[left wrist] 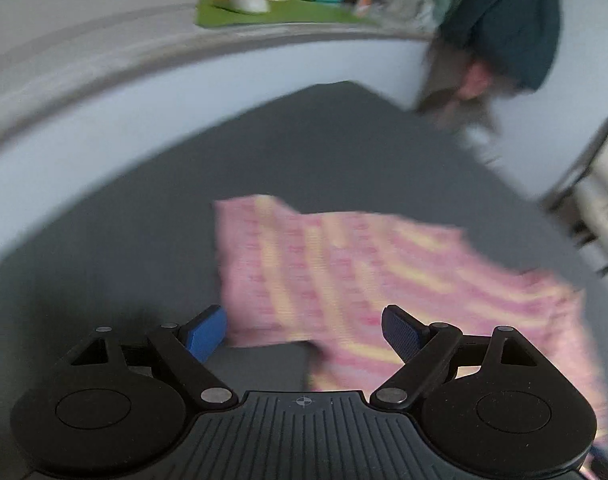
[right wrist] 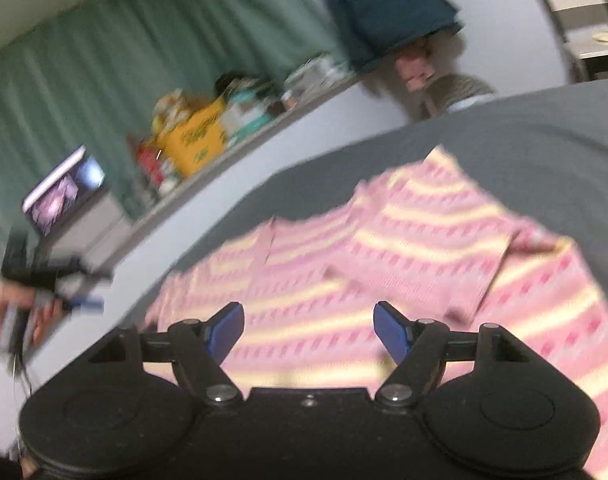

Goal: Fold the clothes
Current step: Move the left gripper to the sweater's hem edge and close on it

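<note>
**Sweater flat on grey mat, both grippers released**

Sweater: one item, pink with pale yellow stripes, knit, lying on a dark grey mat. One sleeve is folded in across the body. Both views are motion-blurred, so fine detail is unreadable.

Surface: the mat covers a pale tabletop. Beyond its far edge runs a grey ledge against a green curtain. On the ledge: one yellow box, one white computer mouse on a green pad, plus blurred clutter I can't count. One lit laptop screen sits at the ledge's left end.

Left gripper: jaws spread wide, nothing between them, at the sweater's near-left corner; can't tell if touching. Right gripper: jaws spread, empty, over the sweater's hem area.

A person in a dark teal top stands at the far side; one hand visible there.
</note>
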Demonstrator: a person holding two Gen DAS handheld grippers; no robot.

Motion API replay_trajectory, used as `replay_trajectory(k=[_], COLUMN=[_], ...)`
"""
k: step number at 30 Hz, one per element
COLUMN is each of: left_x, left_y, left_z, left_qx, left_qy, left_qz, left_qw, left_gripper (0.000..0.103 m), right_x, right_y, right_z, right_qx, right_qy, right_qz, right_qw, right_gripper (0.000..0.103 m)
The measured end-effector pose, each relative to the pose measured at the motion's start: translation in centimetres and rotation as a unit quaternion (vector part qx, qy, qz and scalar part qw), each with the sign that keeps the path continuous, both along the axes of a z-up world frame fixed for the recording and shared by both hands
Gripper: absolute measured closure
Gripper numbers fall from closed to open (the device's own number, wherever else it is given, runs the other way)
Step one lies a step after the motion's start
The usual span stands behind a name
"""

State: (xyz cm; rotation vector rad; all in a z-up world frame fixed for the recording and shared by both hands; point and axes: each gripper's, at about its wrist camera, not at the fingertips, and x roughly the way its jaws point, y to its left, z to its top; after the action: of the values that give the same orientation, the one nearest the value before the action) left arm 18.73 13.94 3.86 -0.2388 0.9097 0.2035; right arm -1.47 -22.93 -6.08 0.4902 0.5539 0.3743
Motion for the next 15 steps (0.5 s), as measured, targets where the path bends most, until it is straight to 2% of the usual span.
replay_trajectory(k=[1, 3, 4, 6, 8, 11, 13, 15], left_x=[0.3, 1.7, 2.6, 4.6, 6.5, 7.6, 8.2, 8.9], left_y=[-0.7, -1.9, -2.2, -1.8, -0.2, 3.0, 5.1, 7.3], left_z=[-0.1, -1.4, -2.1, -3.3, -4.2, -6.3, -7.7, -9.1], left_qx=[0.041, 0.099, 0.123, 0.143, 0.124, 0.059, 0.016, -0.027], left_qy=[0.023, 0.063, 0.064, 0.042, 0.004, -0.027, -0.048, -0.068], left_qz=[0.0, -0.038, -0.049, -0.062, -0.06, -0.01, 0.024, 0.057], left_qw=[0.9989, 0.9924, 0.9891, 0.9869, 0.9905, 0.9978, 0.9984, 0.9956], left_gripper=[0.017, 0.017, 0.017, 0.017, 0.017, 0.017, 0.018, 0.02], right_x=[0.0, 0.2, -0.1, 0.0, -0.1, -0.4, -0.4, 0.0], right_y=[0.6, 1.7, 2.0, 2.7, 3.2, 3.0, 3.0, 3.1], right_z=[-0.3, -0.6, -0.8, -0.7, -0.5, -0.4, -0.4, -0.6], right_qx=[0.001, 0.009, 0.016, 0.017, 0.008, 0.021, 0.026, 0.027], right_qy=[0.003, 0.011, 0.013, 0.015, 0.014, 0.024, 0.032, 0.04], right_qz=[0.016, 0.039, 0.049, 0.064, 0.064, 0.056, 0.052, 0.05], right_qw=[1.0, 0.999, 0.999, 0.998, 0.998, 0.998, 0.998, 0.998], right_gripper=[0.032, 0.032, 0.032, 0.032, 0.032, 0.031, 0.03, 0.03])
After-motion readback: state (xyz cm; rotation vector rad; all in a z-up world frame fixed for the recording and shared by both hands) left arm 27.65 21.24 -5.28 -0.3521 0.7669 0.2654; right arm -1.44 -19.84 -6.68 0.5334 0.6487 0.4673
